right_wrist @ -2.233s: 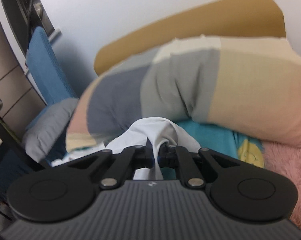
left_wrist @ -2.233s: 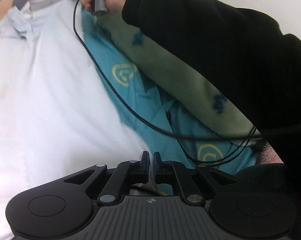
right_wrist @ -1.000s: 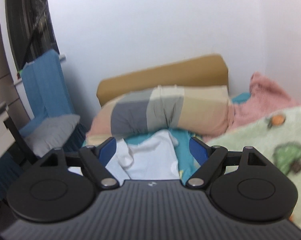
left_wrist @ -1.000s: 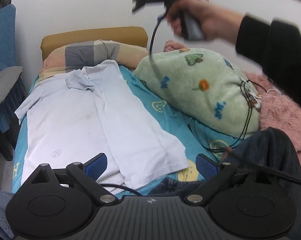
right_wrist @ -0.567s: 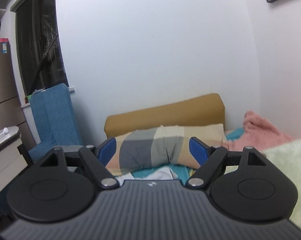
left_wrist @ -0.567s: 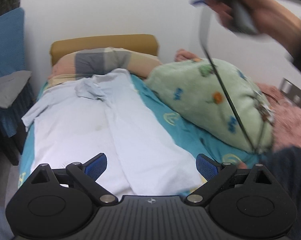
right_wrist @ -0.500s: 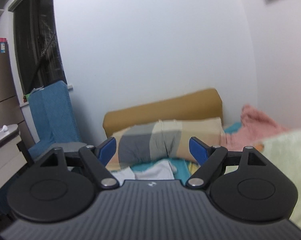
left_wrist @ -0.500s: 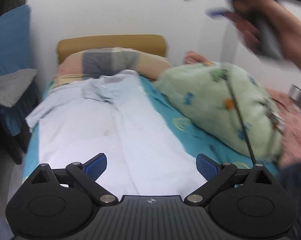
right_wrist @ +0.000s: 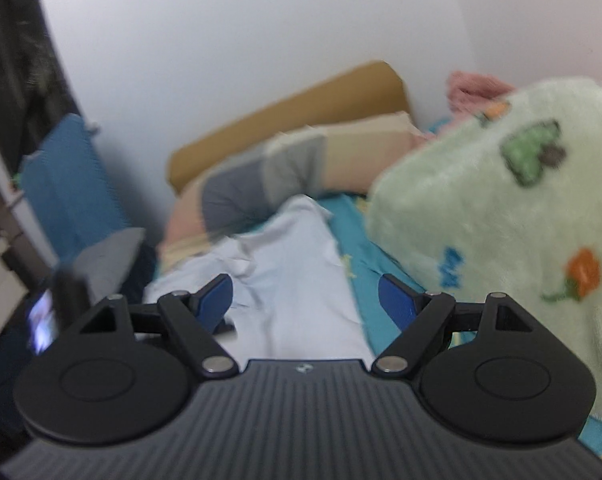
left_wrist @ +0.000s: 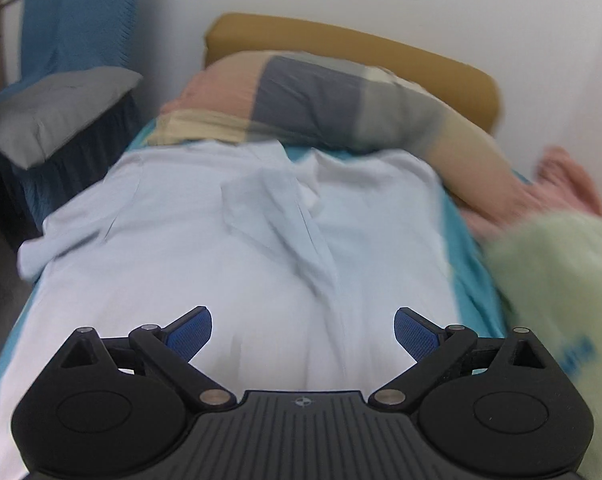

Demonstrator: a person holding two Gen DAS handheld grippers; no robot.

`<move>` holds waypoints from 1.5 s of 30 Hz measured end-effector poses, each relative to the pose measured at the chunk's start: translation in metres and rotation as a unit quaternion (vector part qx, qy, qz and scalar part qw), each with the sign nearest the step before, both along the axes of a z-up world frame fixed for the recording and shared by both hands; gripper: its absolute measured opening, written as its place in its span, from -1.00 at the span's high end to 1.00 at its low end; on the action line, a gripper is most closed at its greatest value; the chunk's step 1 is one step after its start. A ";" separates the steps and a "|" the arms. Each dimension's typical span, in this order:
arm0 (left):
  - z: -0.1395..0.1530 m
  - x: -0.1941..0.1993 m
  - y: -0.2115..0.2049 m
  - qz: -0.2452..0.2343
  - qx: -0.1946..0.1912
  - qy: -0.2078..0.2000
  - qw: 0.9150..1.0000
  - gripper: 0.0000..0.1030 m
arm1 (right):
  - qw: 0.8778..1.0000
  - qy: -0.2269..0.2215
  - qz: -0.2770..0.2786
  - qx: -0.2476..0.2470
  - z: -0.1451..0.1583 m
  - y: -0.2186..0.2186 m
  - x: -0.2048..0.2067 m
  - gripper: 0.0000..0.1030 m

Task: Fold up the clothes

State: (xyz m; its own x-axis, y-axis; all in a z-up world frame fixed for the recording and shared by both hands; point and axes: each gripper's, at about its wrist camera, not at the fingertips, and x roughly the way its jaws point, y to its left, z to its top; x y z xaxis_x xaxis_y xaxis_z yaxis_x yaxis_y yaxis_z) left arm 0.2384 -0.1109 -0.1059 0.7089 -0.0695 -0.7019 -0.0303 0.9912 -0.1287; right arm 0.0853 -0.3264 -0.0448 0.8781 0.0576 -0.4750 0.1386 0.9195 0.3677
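- Left wrist view: the pale blue shirt (left_wrist: 229,248) is seen spread flat on the bed's teal sheet (left_wrist: 463,248), collar end toward the patchwork pillow (left_wrist: 341,108) and the mustard headboard (left_wrist: 381,48). A grey cushion (left_wrist: 57,108) lies on a blue-draped chair at the left; a pink blanket (left_wrist: 565,184) and a green fleece blanket (left_wrist: 557,280) crowd the right edge. Everything is smeared by motion blur. The left claw (left_wrist: 303,330) is held above the shirt, angled downward, its blue pads wide apart with nothing between them.
- Right wrist view: the shirt (right_wrist: 301,280) is partly hidden behind the claw body. The green fleece blanket (right_wrist: 501,208) bulks at the right, beside the teal sheet (right_wrist: 365,280). A dark blurred object with a lit screen (right_wrist: 45,320) at the lower left cannot be identified. The right claw (right_wrist: 305,298) is tilted downward, its pads spread apart and empty.
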 end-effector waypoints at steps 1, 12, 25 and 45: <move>-0.008 0.016 -0.004 0.009 0.008 -0.004 1.000 -0.92 | 1.000 -0.001 -0.002 -0.005 -0.008 -0.001 0.003 -0.58; -0.058 0.089 -0.001 0.069 0.083 -0.068 0.992 -0.90 | 0.999 0.027 -0.026 0.028 -0.065 -0.024 0.060 -0.58; -0.040 0.032 0.046 0.076 0.115 -0.021 0.990 -0.87 | 0.999 0.017 -0.010 0.029 -0.064 -0.017 0.053 -0.58; 0.070 -0.168 0.051 -0.103 0.014 -0.079 0.991 -0.93 | 0.990 -0.072 0.107 -0.052 -0.039 0.032 0.014 -0.44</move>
State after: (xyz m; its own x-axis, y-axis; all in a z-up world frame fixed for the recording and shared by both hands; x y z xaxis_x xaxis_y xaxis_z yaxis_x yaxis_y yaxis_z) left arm 0.0705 -0.0603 -0.0364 0.7834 -0.2054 -0.5866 0.1909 0.9777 -0.0874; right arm 0.0990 -0.2946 -0.0835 0.9102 0.2079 -0.3581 -0.1116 0.9560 0.2715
